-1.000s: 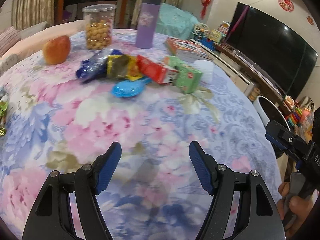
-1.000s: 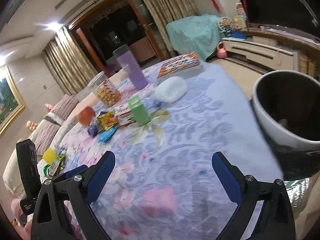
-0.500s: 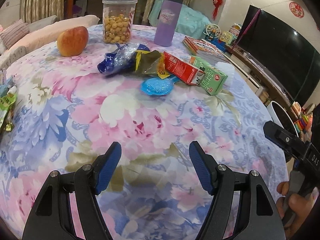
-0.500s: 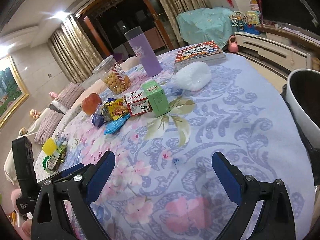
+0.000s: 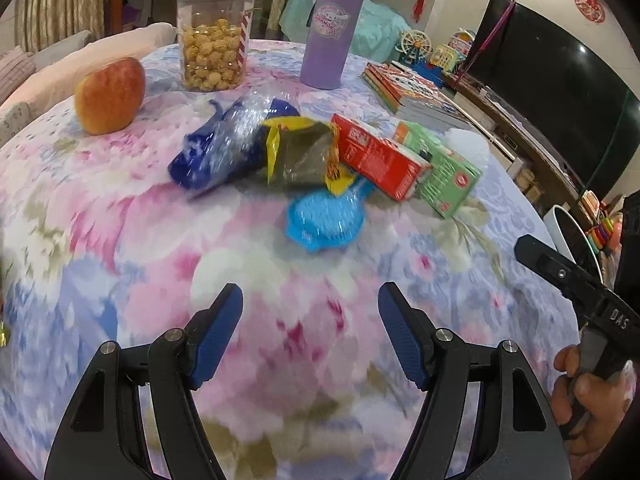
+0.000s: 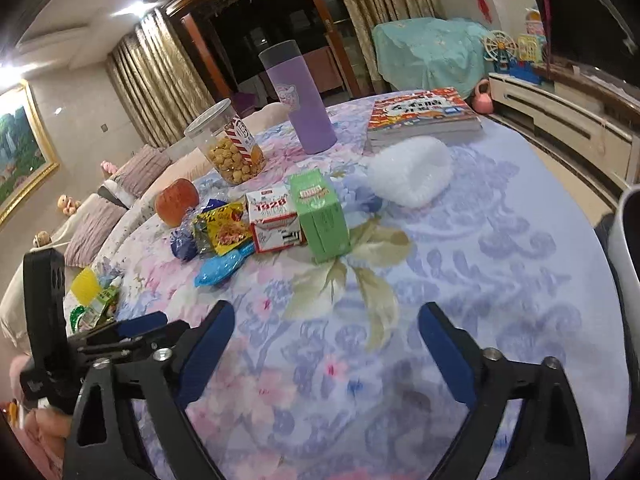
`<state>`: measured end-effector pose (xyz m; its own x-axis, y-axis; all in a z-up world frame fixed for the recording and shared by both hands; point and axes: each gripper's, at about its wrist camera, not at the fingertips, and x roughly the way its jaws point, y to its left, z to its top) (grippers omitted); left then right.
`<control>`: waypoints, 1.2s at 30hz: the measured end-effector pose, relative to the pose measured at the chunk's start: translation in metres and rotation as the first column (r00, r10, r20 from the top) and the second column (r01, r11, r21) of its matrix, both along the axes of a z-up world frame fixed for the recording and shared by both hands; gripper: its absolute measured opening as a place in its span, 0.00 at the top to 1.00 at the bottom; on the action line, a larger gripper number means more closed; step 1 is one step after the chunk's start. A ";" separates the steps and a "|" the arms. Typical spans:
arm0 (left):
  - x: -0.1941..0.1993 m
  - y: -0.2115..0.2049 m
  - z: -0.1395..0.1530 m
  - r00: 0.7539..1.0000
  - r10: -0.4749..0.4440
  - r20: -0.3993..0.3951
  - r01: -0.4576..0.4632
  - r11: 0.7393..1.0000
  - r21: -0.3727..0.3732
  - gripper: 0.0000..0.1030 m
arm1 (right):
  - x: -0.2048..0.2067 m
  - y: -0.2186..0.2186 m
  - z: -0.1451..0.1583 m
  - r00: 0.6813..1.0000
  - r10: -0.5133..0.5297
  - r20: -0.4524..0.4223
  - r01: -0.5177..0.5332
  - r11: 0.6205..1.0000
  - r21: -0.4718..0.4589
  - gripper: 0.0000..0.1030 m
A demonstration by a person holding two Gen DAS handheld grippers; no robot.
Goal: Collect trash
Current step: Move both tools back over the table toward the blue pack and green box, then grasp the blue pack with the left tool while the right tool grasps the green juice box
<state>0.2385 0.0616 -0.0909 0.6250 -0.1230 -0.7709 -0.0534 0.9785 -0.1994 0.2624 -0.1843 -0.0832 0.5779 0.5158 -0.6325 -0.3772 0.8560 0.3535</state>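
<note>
Where wrappers (image 5: 256, 144) end, bare tablecloth (image 5: 280, 320).

Crumpled wrappers (image 5: 296, 156) and 2 cartons, red (image 5: 380, 156) and green (image 5: 444, 176), lie clustered on the table.

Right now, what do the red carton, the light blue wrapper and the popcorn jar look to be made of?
Red carton: printed paperboard, probably coated; crisp folded edges.
Light blue wrapper: thin plastic film; crinkled, with specks of glare.
Popcorn jar: clear rigid plastic, it seems; contents show through, and the lid looks the same.
</note>
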 end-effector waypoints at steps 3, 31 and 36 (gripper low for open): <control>0.016 0.002 0.003 1.000 -0.017 0.003 0.017 1.000 0.001 0.30 | 0.013 0.004 -0.002 1.000 0.013 -0.012 -0.013 1.000 0.009 0.26; 0.015 -0.035 -0.002 0.988 -0.153 -0.007 0.153 0.988 0.031 0.52 | 0.038 -0.004 -0.013 0.998 0.011 -0.059 -0.007 0.997 0.081 0.68; -0.011 -0.049 -0.003 0.987 -0.162 -0.005 0.162 0.987 0.012 0.52 | 0.004 -0.027 -0.011 0.998 -0.021 -0.051 0.023 0.998 0.053 0.68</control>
<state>0.2273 0.0126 -0.0936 0.5944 -0.2127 -0.7755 0.1049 0.9766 -0.1875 0.2661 -0.2117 -0.0940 0.5573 0.5373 -0.6331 -0.3389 0.8432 0.4173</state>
